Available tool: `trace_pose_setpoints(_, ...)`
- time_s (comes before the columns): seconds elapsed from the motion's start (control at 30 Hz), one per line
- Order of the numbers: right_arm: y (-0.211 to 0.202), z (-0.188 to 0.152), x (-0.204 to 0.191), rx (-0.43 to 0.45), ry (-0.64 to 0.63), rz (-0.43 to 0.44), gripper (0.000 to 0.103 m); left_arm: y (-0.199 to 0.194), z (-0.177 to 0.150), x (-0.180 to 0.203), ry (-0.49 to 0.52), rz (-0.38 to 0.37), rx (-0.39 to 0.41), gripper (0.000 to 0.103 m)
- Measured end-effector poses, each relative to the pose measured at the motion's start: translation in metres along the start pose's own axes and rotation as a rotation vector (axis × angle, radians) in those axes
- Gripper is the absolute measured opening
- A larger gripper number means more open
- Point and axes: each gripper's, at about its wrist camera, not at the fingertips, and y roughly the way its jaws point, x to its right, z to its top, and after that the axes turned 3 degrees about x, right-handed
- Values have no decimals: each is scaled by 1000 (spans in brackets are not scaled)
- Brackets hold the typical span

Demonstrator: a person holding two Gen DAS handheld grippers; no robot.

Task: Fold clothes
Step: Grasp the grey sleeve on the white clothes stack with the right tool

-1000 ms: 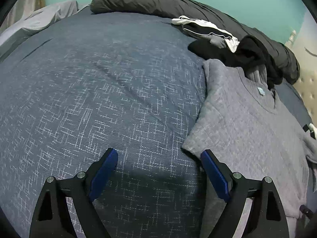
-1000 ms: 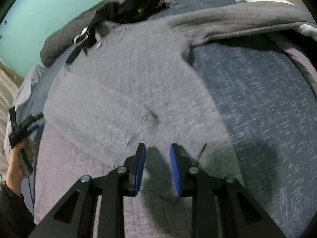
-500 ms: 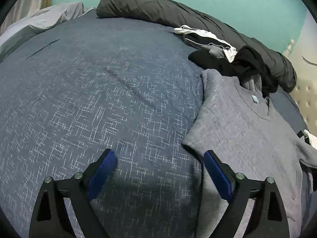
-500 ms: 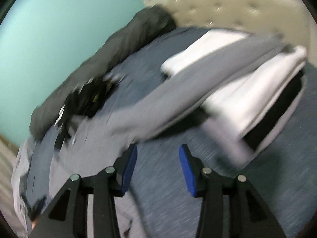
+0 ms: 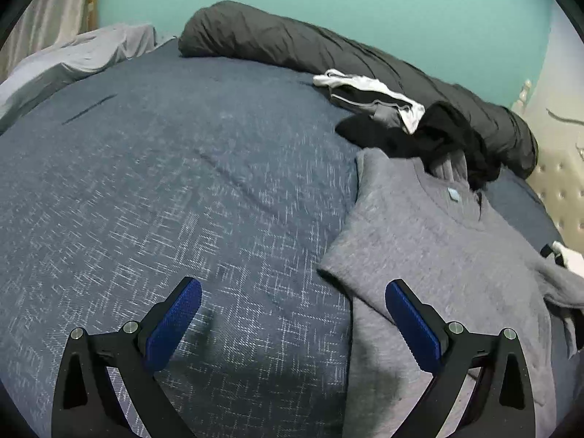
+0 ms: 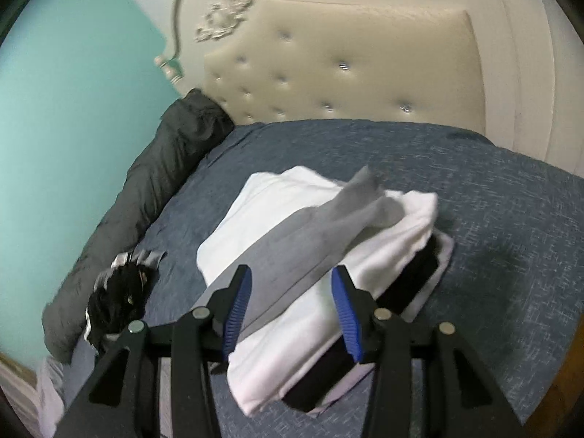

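A grey T-shirt (image 5: pixel 456 255) lies flat, collar away from me, on the blue bedspread (image 5: pixel 164 182). My left gripper (image 5: pixel 292 286) hovers over the shirt's near sleeve edge, its jaws opening wide with only bedspread and the sleeve hem below them. The shirt's other sleeve (image 6: pixel 328 226) is draped over a folded stack of white and black clothes (image 6: pixel 292 335). Above that sleeve my right gripper (image 6: pixel 291 273) stands open, its pads (image 6: pixel 239 303) apart from the cloth.
A rolled dark grey duvet (image 5: pixel 328 51) runs along the teal wall. A heap of black and white garments (image 5: pixel 419 127) sits by the shirt's collar. A cream tufted headboard (image 6: pixel 346 65) closes the far end. Light grey bedding (image 5: pixel 73 54) lies at the back left.
My right gripper swung from over the shirt's body to the sleeve on the folded stack, and its jaws widened. My left gripper lifted back a little and spread wider.
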Motion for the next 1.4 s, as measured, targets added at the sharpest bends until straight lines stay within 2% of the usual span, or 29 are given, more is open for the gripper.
trace_pose_setpoints(0.33, 37, 17, 15, -66, 38, -50, 46, 3, -5, -5, 1, 20, -11, 103)
trace_pose_setpoints(0.57, 57, 23, 22, -59, 47, -94, 46, 5, -8, -7, 23, 38, -16, 103)
trace_pose_setpoints(0.63, 60, 26, 18, -48, 10, -99, 46, 5, -8, -8, 28, 42, -16, 103)
trace_pose_setpoints(0.7, 64, 27, 12, -41, -50, -104, 33, 4, -9, -8, 31, 44, -14, 103)
trace_pose_setpoints(0.73, 64, 26, 10, -38, -73, -101, 19, 4, -9, -8, 35, 45, -14, 103)
trace_pose_setpoints(0.83, 60, 24, 2, -10, -120, -85, 12, 2, -10, -7, 48, 47, -13, 103)
trace_pose_setpoints(0.93, 49, 25, -15, 40, -183, -52, 11, -3, -9, -8, 48, 43, -2, 103)
trace_pose_setpoints(1.07, 31, 33, -51, 85, -261, 41, 10, -12, -8, -10, 43, 32, 9, 103)
trace_pose_setpoints(1.23, 7, 31, -122, 92, -378, 180, 10, -29, -10, -9, 48, 15, 23, 103)
trace_pose_setpoints(1.4, -10, 10, -203, 67, -478, 301, 10, -50, -14, -7, 63, -27, 36, 103)
